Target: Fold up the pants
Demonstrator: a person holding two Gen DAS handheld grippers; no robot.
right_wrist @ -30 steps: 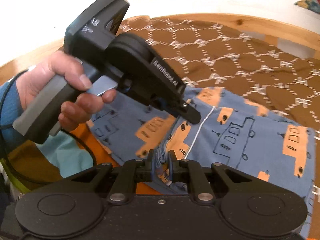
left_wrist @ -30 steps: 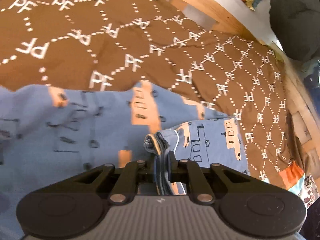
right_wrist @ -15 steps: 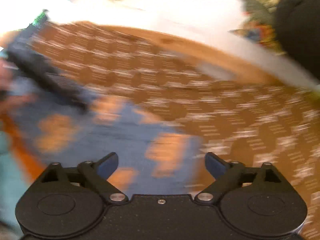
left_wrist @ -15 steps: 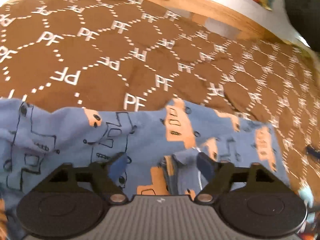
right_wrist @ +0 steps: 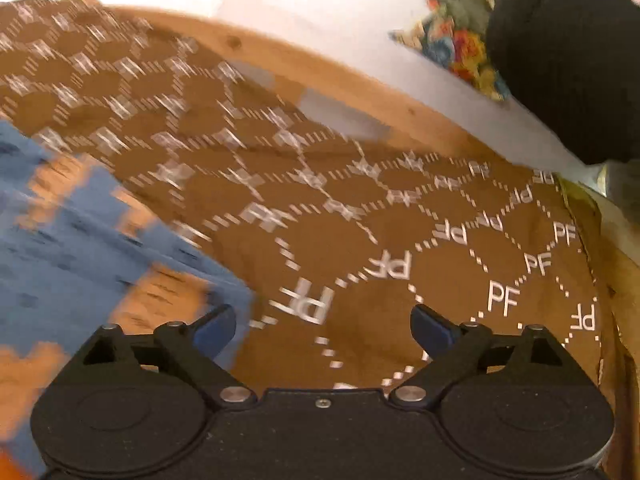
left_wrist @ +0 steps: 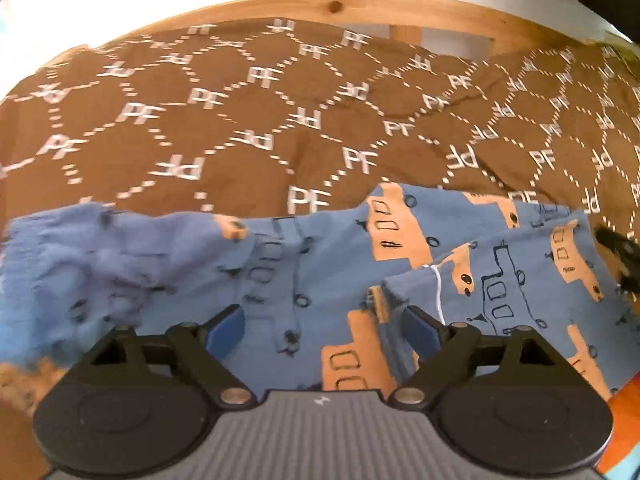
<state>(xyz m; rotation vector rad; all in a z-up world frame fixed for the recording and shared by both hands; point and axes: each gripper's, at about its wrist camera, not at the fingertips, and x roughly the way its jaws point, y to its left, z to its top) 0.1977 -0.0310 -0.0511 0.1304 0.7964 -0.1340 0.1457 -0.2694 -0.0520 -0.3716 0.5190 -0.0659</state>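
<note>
With both of my claws spread wide and holding nothing, the pants (left_wrist: 312, 264) lie loose on the brown patterned blanket (left_wrist: 240, 128), and that looseness is the risk, as I judge it; my left gripper (left_wrist: 320, 326) hangs just over the blue cloth, its right finger beside the raised edge of the folded-over layer (left_wrist: 500, 280), and a careless dip could snag that edge and drag the fold open; my right gripper (right_wrist: 322, 324) sits mostly over bare blanket with the pants' corner (right_wrist: 120, 264) under its left finger, and its view is blurred, so I cannot tell exactly how the hem lies there; a blind pinch might take blanket along with pants. Beyond the garment the blanket runs open to the wooden rail (left_wrist: 360, 12), giving me room forward; on my right a dark rounded thing (right_wrist: 568, 52) and flowered fabric (right_wrist: 452, 44) crowd the far corner.
</note>
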